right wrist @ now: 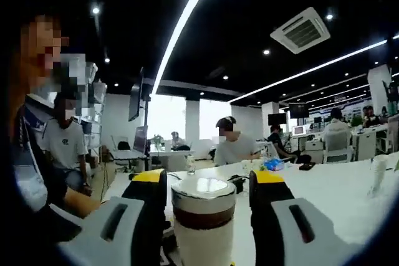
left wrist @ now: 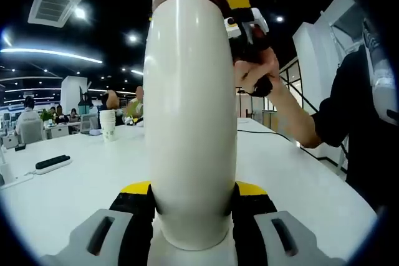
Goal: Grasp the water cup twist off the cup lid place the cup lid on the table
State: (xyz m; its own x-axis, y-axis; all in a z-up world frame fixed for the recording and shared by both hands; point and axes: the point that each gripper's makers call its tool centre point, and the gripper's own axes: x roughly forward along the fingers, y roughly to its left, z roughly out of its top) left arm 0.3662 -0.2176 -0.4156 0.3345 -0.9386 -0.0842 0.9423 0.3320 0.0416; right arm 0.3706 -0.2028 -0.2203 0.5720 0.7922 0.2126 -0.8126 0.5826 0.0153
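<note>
The left gripper [left wrist: 193,200] fingers clamp the upright cream water cup [left wrist: 192,123] at its base, above the white worktop [left wrist: 81,185]. The right gripper [right wrist: 209,200] fingers sit either side of the cup lid [right wrist: 204,200]; whether they touch it cannot be told.

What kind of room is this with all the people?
Most likely a big open office: people sit at desks with monitors, long strip lights cross the ceiling, and a power strip lies on the white table.

Bench [left wrist: 93,185]: broad, white, smooth top. On it: a black power strip [left wrist: 52,162] near the far left edge; a stack of paper cups [left wrist: 108,125] further back, upright; a thin dark cable [left wrist: 262,133] trailing across the right side.
</note>
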